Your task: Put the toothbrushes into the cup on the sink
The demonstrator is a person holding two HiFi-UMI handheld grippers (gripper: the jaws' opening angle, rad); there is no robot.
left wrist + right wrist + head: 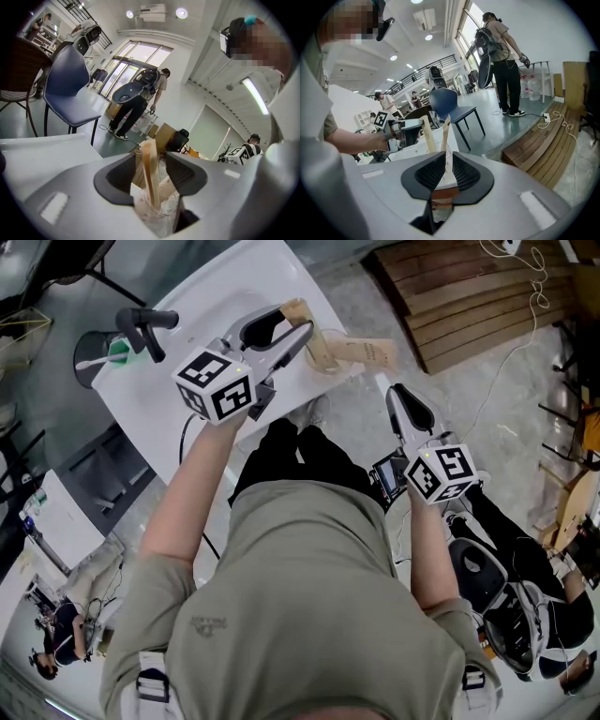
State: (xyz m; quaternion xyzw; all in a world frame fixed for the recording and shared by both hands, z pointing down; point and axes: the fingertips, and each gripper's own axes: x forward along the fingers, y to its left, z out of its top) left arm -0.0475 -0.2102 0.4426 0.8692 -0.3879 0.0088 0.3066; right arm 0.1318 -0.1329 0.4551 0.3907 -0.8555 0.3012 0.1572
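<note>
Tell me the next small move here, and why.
Probably lift the left hand-held gripper clear: its jaws stand open around the brown paper-wrapped toothbrush already standing in the clear plastic cup, while the right hand-held gripper holds a second wrapped toothbrush.

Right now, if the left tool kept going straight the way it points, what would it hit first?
Likely the paper-wrapped toothbrush standing in the clear cup, right between the left tool's open jaws; depth is unclear.

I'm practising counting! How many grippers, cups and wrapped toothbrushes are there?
Grippers: 2, the left gripper and the right gripper
Cup: 1
Wrapped toothbrushes: 3, two in the cup, one in the right gripper
Total: 6
</note>
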